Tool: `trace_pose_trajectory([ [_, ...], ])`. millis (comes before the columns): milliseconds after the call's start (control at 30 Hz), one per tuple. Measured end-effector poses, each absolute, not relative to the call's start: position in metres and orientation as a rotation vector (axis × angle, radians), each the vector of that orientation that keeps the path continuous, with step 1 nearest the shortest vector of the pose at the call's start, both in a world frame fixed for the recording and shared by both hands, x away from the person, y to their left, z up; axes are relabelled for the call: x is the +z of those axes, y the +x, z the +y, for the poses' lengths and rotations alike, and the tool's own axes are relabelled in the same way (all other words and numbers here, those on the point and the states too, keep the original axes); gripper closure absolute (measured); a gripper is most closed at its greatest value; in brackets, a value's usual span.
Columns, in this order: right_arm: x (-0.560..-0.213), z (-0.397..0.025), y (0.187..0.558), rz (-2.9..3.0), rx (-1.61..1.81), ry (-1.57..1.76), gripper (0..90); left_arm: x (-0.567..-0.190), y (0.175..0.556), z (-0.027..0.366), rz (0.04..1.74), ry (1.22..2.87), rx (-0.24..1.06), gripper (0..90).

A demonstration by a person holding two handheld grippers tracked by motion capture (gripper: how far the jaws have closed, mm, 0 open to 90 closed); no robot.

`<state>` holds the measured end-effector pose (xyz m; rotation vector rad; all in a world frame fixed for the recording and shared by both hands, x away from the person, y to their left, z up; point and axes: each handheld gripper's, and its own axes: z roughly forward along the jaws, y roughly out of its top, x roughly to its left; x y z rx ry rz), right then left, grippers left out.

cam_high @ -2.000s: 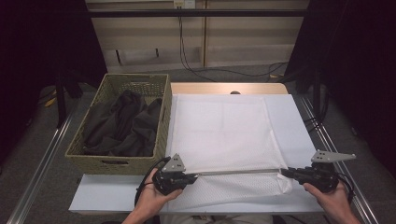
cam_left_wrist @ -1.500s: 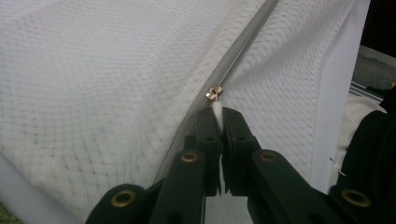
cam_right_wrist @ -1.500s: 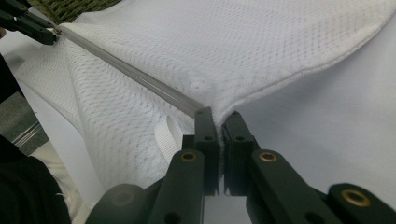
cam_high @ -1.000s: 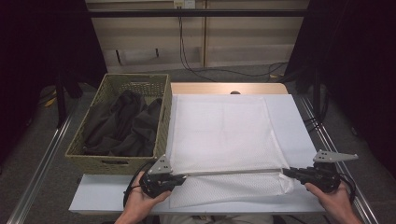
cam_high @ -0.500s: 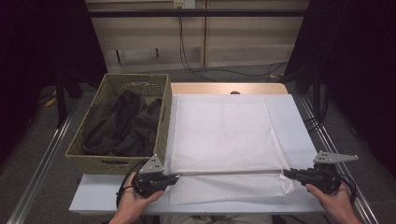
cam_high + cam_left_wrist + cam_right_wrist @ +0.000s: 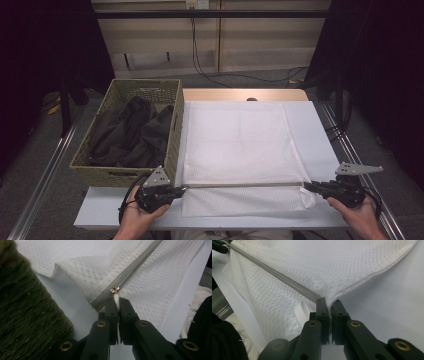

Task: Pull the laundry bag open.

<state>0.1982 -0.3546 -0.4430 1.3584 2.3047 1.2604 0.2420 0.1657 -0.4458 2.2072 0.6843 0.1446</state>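
A white mesh laundry bag (image 6: pixel 240 145) lies flat on the white table, its grey zipper (image 6: pixel 245 184) running along the near side. My left gripper (image 6: pixel 181 189) is shut on the white zipper pull (image 6: pixel 116 298), just behind the brass slider (image 6: pixel 114 289), at the bag's left end. At the bag's right end, my right gripper (image 6: pixel 306 185) is shut on the fabric corner (image 6: pixel 329 302) where the zipper (image 6: pixel 277 276) stops. The zipper is stretched straight between the two grippers. A white ribbon loop (image 6: pixel 300 312) hangs by the right corner.
A green woven basket (image 6: pixel 116 172) holding dark clothes (image 6: pixel 132 132) stands at the table's left, close beside my left gripper; its wall (image 6: pixel 22 315) is right next to the jaws. Rails run along both table sides. The white table surface (image 6: pixel 312 135) lies to the bag's right.
My left gripper has travelled left along the zipper line with the pull, from about a fifth of the way in to the bag's left end. The right gripper has held still.
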Motion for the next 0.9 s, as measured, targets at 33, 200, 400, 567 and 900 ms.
trace_pose_trajectory([
  [33,-0.443,-0.354,0.198,2.306,1.251,1.370,86.6,-0.446,0.242,0.166,0.686,2.219,0.153,86.8],
  [200,-0.448,-0.354,0.200,2.320,1.231,1.382,86.6,-0.446,0.243,0.173,0.705,2.205,0.163,86.8],
  [400,-0.449,-0.356,0.201,2.315,1.222,1.377,86.7,-0.448,0.243,0.175,0.715,2.228,0.159,86.8],
  [567,-0.451,-0.360,0.201,2.315,1.217,1.406,86.7,-0.450,0.242,0.182,0.734,2.228,0.152,86.8],
  [900,-0.456,-0.354,0.197,2.374,1.150,1.371,86.9,-0.454,0.241,0.181,0.735,2.267,0.149,86.8],
])
